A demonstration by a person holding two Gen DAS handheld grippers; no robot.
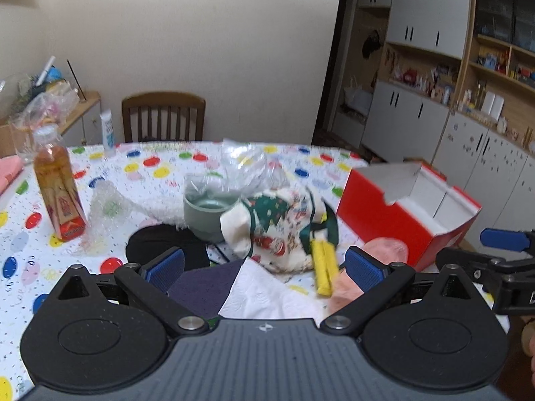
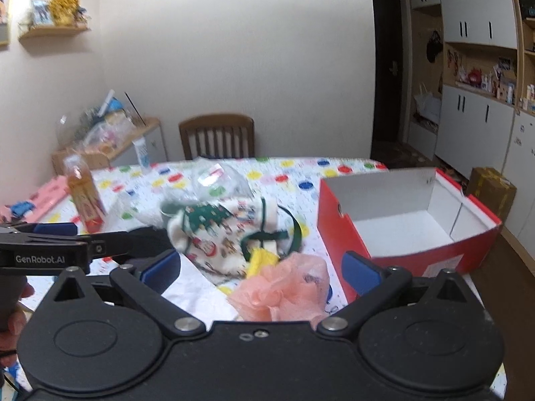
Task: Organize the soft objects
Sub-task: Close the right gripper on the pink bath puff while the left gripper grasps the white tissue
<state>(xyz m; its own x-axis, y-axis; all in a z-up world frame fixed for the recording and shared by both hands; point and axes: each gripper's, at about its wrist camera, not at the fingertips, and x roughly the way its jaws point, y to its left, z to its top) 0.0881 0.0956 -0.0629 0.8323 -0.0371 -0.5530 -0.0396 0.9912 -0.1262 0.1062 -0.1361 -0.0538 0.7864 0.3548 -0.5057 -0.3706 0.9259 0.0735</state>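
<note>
Surveying the soft items first, I find none of them put away. The Christmas-print cloth (image 1: 277, 230) lies crumpled at the centre of the left wrist view, leaning against the grey-green cup (image 1: 209, 212). The yellow sponge strips (image 1: 323, 267) lie just below and right of it, touching its green trim. The pink mesh pouf (image 2: 284, 289) sits at lower centre of the right wrist view, close in front of my right gripper (image 2: 260, 272). A white tissue sheet (image 1: 264, 292) and a dark purple cloth (image 1: 204, 289) lie at lower centre of the left view, overlapping; a black soft item (image 1: 157, 244) lies left of them, its kind unclear.

The red box (image 2: 337, 230), at the right of both views, stands open and its white interior shows nothing inside. I judge it the intended container, so the task appears barely begun: every soft piece visible remains on the spotted tablecloth (image 1: 150, 163).

My left gripper (image 1: 264, 265) has its blue pads spread wide and carries nothing. The right gripper is likewise spread and empty, with the pouf lying roughly between its fingers but not pinched.

Other clutter stands farther out: a tea bottle (image 1: 58, 183) at left, bubble wrap (image 1: 108, 205) beside it, clear plastic (image 1: 245, 160) behind the cup. These are not soft goods to my reading, except perhaps the wrap.
</note>
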